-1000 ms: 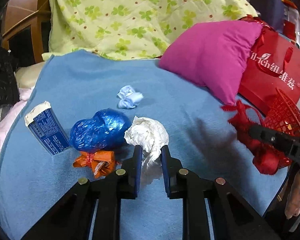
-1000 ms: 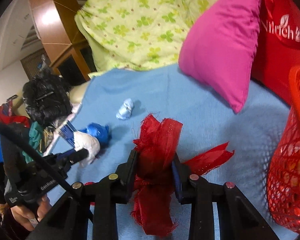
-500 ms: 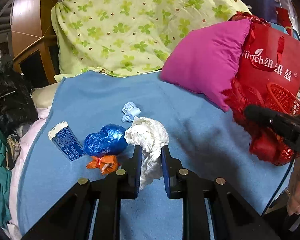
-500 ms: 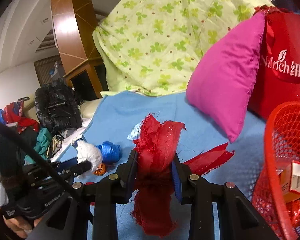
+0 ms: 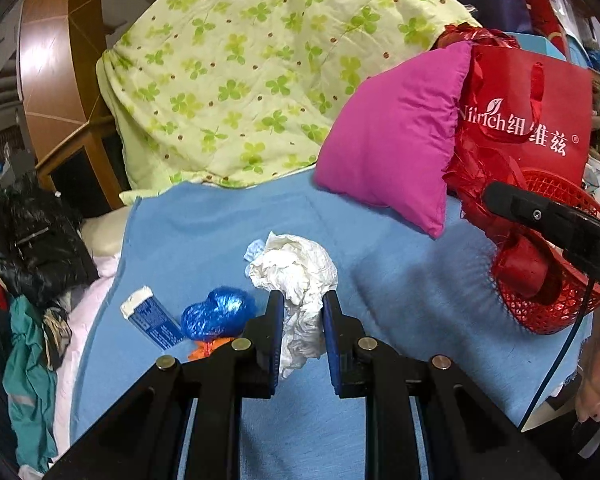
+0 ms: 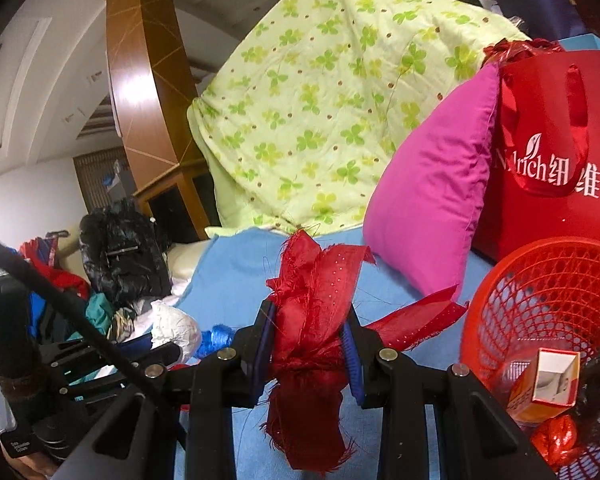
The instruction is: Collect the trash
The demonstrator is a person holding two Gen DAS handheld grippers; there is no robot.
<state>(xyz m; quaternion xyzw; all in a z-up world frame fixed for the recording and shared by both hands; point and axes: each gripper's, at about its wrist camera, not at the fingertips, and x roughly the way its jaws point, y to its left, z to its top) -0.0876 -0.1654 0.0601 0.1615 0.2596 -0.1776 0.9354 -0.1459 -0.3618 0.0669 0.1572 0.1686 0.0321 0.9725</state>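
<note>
My left gripper (image 5: 302,305) is shut on a crumpled white tissue (image 5: 296,268), held above the blue blanket (image 5: 220,224). Below it lie a blue foil wad (image 5: 218,317), an orange wrapper (image 5: 208,348), a blue-and-white carton (image 5: 150,322) and a pale blue scrap (image 5: 255,249). My right gripper (image 6: 310,316) is shut on a frayed red ribbon (image 6: 316,280), just left of the red mesh basket (image 6: 548,280). The basket holds an orange-and-white box (image 6: 548,380) and a red foil piece (image 6: 556,438). The tissue (image 6: 174,326) shows at the left of the right wrist view.
A magenta pillow (image 5: 396,136) and a red gift bag (image 5: 528,120) lean behind the basket (image 5: 556,308). A green clover quilt (image 5: 260,72) is piled at the back. Black and teal clothes (image 5: 32,240) lie off the blanket's left edge. A hand (image 5: 598,368) is at the right.
Both grippers have risen and pulled back from the bed with their loads. The tissue lifted clear of the blue wad. The ribbon moved right, up beside the basket, whose inside now shows.
</note>
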